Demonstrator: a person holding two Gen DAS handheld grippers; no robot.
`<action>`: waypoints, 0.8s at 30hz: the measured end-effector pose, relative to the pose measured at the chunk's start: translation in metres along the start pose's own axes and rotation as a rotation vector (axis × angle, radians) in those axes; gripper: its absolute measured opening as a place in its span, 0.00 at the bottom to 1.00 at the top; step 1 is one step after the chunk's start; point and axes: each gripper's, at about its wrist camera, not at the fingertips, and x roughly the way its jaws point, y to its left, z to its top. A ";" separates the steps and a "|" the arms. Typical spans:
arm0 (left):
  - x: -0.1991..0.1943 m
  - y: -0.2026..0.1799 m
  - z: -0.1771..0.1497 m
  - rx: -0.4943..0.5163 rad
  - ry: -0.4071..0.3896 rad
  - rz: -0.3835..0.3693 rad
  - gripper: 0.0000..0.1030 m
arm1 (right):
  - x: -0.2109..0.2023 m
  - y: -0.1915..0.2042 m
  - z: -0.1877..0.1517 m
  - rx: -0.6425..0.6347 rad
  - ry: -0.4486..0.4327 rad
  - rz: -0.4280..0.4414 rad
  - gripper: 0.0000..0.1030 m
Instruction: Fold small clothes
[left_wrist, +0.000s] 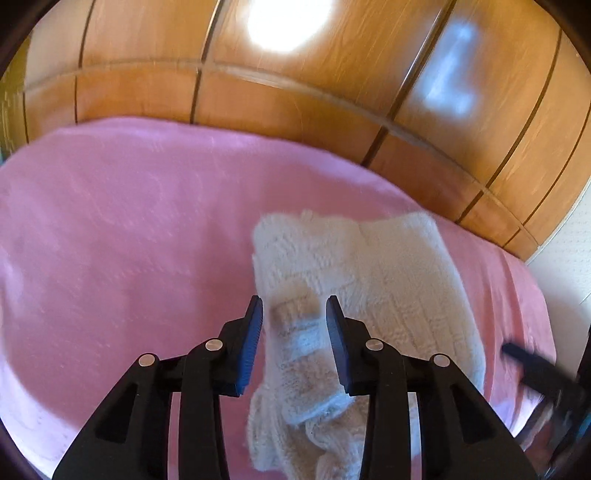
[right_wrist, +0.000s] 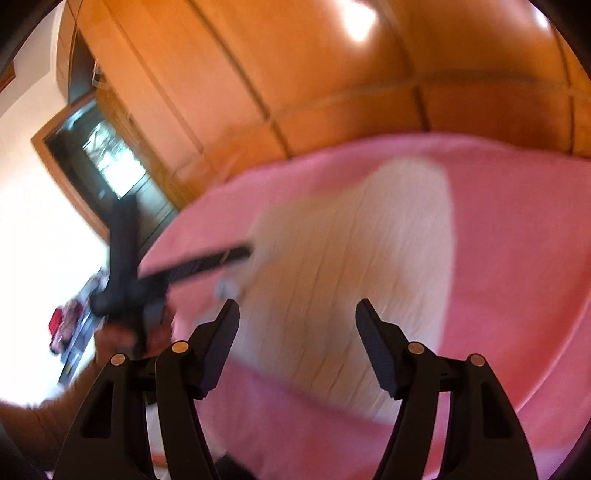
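Black jaws of the left gripper (left_wrist: 294, 325) fill the bottom of the left wrist view, its blue-padded fingers (left_wrist: 251, 343) standing apart with a gap on each side of the cloth seen between them. That cloth is a cream knitted garment (left_wrist: 354, 295), folded over, with a ribbed band showing between the jaws; whether the pads touch it is unclear. It lies on a pink bedcover (left_wrist: 129, 240), lower centre to right of the frame, running from under the gripper away toward the wooden wardrobe (left_wrist: 295, 92) across the top. At the lower right edge, the right gripper (left_wrist: 532, 365) shows as a dark blurred bar.

In the right wrist view, a hand (right_wrist: 147, 332) at lower left carries the left gripper (right_wrist: 207, 264), its tip at the garment's (right_wrist: 351, 258) left edge. The right gripper (right_wrist: 297, 308) stands wide apart, empty, with the blurred garment beyond and between its fingers.
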 end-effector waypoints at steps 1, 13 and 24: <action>-0.004 0.004 0.000 0.000 -0.010 0.010 0.33 | 0.003 0.000 0.006 -0.008 -0.007 -0.025 0.64; 0.026 -0.016 -0.031 0.147 0.030 0.181 0.34 | 0.088 -0.018 -0.016 -0.162 -0.020 -0.319 0.67; 0.004 -0.015 -0.033 0.149 -0.016 0.181 0.58 | 0.061 -0.019 -0.009 -0.098 -0.010 -0.247 0.93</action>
